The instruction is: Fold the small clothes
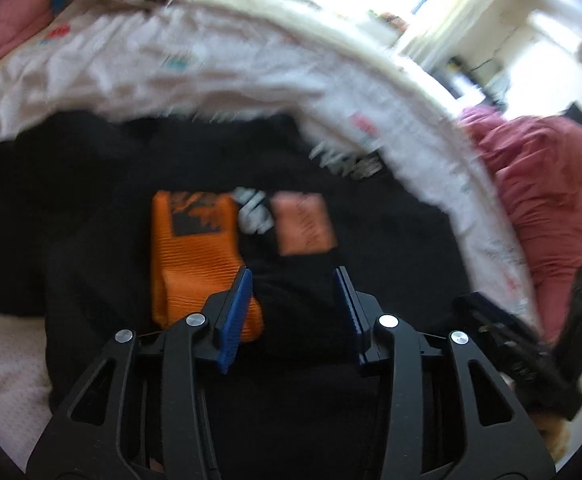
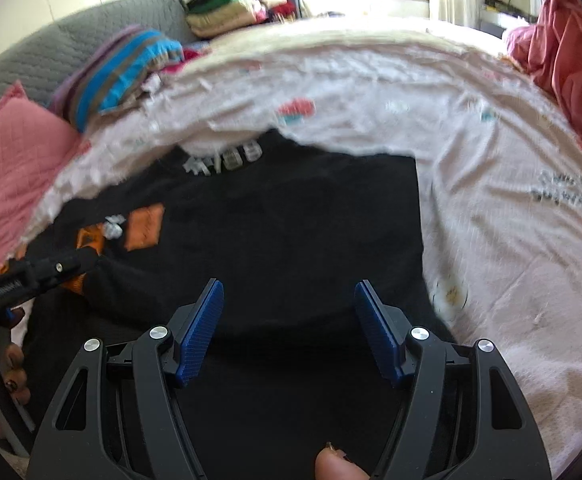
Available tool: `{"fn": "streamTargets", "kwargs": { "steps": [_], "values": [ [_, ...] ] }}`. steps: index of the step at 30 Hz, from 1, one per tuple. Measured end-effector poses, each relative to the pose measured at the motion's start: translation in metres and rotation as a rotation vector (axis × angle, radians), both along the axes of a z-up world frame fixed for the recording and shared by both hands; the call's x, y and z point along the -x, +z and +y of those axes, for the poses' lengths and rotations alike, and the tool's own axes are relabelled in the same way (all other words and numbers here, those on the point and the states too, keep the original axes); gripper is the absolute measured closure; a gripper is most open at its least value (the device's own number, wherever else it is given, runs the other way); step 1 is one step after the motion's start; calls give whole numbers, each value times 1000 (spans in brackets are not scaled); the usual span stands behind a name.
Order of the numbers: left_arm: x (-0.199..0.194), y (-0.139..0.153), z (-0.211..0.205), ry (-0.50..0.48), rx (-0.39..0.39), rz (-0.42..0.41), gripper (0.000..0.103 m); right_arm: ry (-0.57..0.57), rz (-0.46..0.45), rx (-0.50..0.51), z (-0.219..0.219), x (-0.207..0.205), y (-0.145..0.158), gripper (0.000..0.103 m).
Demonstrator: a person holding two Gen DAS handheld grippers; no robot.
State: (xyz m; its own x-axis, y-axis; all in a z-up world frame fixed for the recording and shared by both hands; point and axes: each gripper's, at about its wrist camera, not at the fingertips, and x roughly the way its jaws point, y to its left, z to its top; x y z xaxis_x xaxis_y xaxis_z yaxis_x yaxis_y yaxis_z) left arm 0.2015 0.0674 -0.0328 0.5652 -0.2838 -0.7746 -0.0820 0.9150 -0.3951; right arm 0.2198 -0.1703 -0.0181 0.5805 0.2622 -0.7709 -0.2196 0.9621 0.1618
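A black garment (image 1: pixel 371 240) (image 2: pixel 291 208) lies spread on the bed, with white lettering (image 2: pixel 223 160) near its far edge. An orange ribbed part (image 1: pixel 191 248) and a salmon patch (image 1: pixel 303 224) show on it. My left gripper (image 1: pixel 294 276) hangs just over the black cloth beside the orange part. Its blue pads stand apart, with a ridge of cloth between them that they do not press. In the right wrist view the left gripper (image 2: pixel 43 268) sits at the garment's left side. My right gripper (image 2: pixel 290 286) is open above the near middle of the garment, holding nothing.
The garment rests on a white printed sheet (image 2: pixel 491 160) (image 1: pixel 171 80). A pink pillow (image 2: pixel 19 152) and a striped stack of clothes (image 2: pixel 131 64) lie at the far left. A red blanket (image 2: pixel 571 48) (image 1: pixel 551 184) is bunched on the right. A thumb (image 2: pixel 335 464) shows at the bottom edge.
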Motion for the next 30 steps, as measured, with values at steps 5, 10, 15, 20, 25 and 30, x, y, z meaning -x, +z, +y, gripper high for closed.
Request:
{"fn": "streamTargets", "kwargs": {
  "steps": [5, 10, 15, 20, 25, 30],
  "values": [
    [2, -6, 11, 18, 40, 5, 68, -28, 69, 14, -5, -6, -19, 36],
    [11, 1, 16, 22, 55, -17, 58, -17, 53, -53, -7, -1, -9, 32],
    [17, 8, 21, 36, 51, -33, 45, -2, 27, -82, -6, 4, 2, 21],
    [19, 14, 19, 42, 43, -53, 32, 12, -11, -79, 1, 8, 13, 8],
    [28, 26, 28, 88, 15, -98, 14, 37, -55, -62, 12, 14, 22, 5],
    [32, 34, 39, 138, -45, -122, 10, 58, -71, -64, 24, 17, 27, 4]
  ]
}}
